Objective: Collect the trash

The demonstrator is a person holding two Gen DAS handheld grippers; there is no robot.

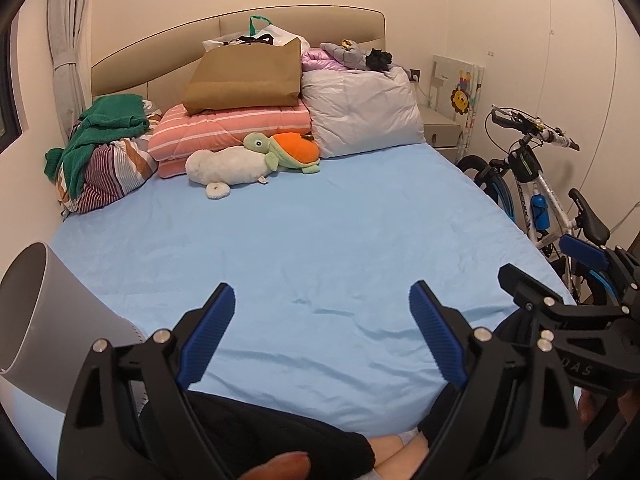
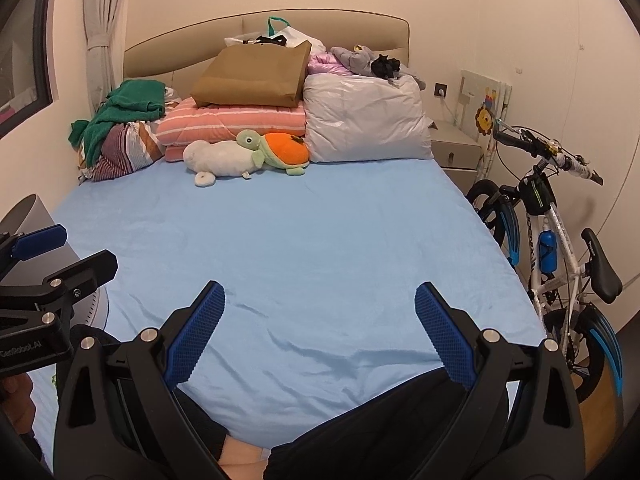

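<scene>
My left gripper (image 1: 322,304) stands open above the near end of a bed with a light blue sheet (image 1: 320,240), nothing between its blue pads. My right gripper (image 2: 320,304) is also open and empty over the same sheet (image 2: 304,248). Each gripper shows at the edge of the other's view: the right gripper (image 1: 560,280) at the far right, the left gripper (image 2: 60,256) at the far left. A grey cylindrical bin (image 1: 44,312) lies tilted at the bed's near left corner, beside my left gripper, and its rim (image 2: 28,208) peeks behind the left gripper. No loose trash shows on the sheet.
At the headboard sit a brown paper bag (image 1: 244,76), a pink striped quilt (image 1: 232,128), a white pillow (image 1: 360,112), plush toys (image 1: 256,160) and a clothes heap (image 1: 108,152). A white bicycle (image 2: 552,240) and a nightstand (image 2: 456,148) stand right of the bed. The person's legs show at the bottom.
</scene>
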